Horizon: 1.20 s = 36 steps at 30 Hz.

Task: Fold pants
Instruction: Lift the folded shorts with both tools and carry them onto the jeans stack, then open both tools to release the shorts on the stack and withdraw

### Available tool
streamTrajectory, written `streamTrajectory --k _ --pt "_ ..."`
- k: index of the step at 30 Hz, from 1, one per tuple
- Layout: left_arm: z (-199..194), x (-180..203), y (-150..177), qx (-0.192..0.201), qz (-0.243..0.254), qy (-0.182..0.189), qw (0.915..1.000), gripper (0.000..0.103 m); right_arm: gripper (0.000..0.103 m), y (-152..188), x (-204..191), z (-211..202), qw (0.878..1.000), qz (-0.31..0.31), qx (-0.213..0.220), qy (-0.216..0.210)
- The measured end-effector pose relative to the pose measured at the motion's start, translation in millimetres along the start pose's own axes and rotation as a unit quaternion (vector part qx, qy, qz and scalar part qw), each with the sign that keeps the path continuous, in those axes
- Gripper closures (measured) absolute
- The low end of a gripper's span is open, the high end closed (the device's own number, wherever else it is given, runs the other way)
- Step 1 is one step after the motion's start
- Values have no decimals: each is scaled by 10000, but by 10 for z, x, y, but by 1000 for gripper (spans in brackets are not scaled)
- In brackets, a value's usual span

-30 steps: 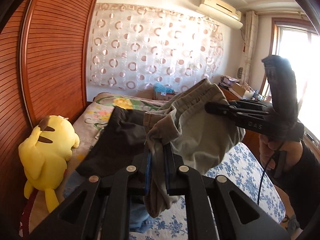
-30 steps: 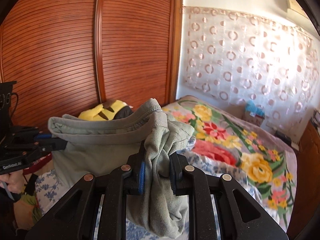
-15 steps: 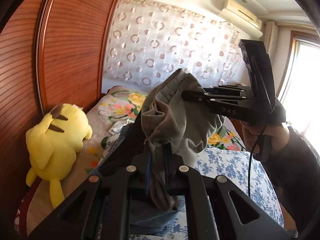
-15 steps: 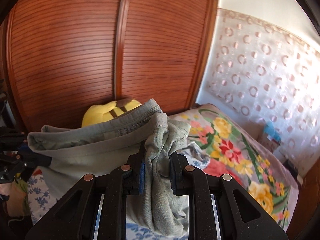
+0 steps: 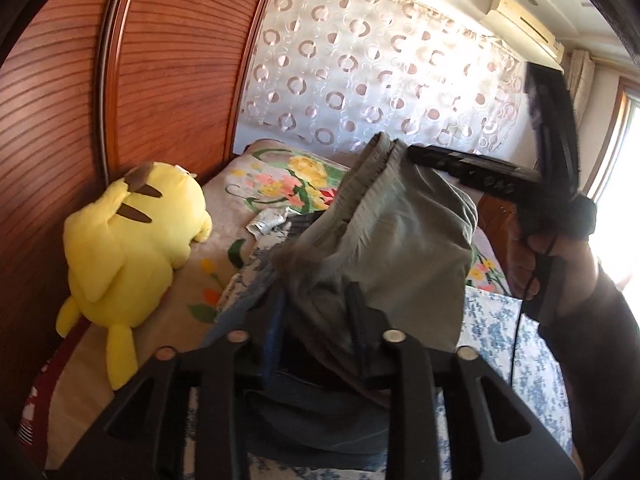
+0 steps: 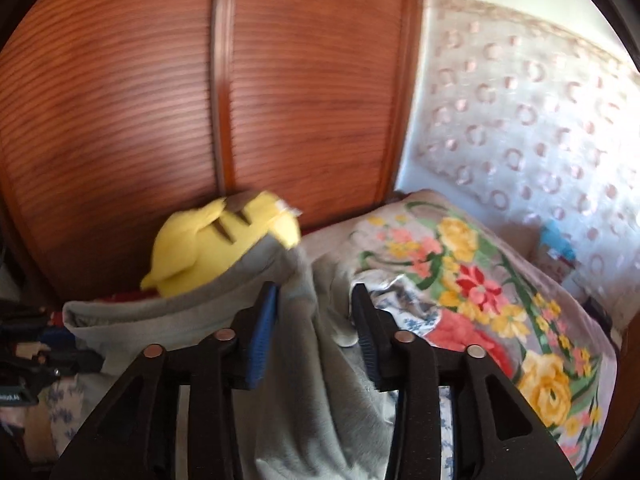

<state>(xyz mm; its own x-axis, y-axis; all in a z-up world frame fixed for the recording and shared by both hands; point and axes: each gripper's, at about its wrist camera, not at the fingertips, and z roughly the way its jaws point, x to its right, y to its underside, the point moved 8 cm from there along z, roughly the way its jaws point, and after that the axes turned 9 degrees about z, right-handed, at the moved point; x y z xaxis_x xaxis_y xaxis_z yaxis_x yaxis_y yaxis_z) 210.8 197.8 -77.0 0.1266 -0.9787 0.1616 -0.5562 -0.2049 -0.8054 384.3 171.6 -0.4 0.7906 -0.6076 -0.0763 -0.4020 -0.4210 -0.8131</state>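
The grey-green pants [image 5: 384, 240] hang bunched in the air over the bed. In the left wrist view my left gripper [image 5: 316, 300] has its jaws apart, with the cloth draped loosely between them. My right gripper [image 5: 416, 152] shows there at the upper right, at the waistband. In the right wrist view my right gripper [image 6: 316, 304] also stands open, with the pants [image 6: 312, 360] slack between its fingers. The left gripper [image 6: 60, 354] shows at the left edge, at the other end of the waistband.
A yellow plush toy [image 5: 128, 236] lies by the wooden wardrobe doors [image 5: 80, 100]. A floral blanket [image 6: 480, 288] covers the far bed. Dark and denim garments [image 5: 320, 420] lie on the blue-flowered sheet [image 5: 500, 340] below. A patterned curtain [image 5: 380, 72] hangs behind.
Both grippers have opened from a tight pinch on the pants. The pants have sagged lower, and both hands have swung left towards the wardrobe.
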Motion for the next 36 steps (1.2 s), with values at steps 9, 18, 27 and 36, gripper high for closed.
streamTrajectory --k 9,18,27,36 --pt "-161 140 -113 243 619 -161 9977 60 57 168 57 -533 9993 188 325 -77" --pt "134 315 -2 -149 830 18 9964 60 60 552 56 -354 9992 383 -27 -93" --pt "304 302 194 -450 796 -16 9958 60 60 601 196 -94 9963 841 -127 -138" --pt "215 344 170 -256 1006 -188 9944 39 60 684 139 -445 9952 971 133 48"
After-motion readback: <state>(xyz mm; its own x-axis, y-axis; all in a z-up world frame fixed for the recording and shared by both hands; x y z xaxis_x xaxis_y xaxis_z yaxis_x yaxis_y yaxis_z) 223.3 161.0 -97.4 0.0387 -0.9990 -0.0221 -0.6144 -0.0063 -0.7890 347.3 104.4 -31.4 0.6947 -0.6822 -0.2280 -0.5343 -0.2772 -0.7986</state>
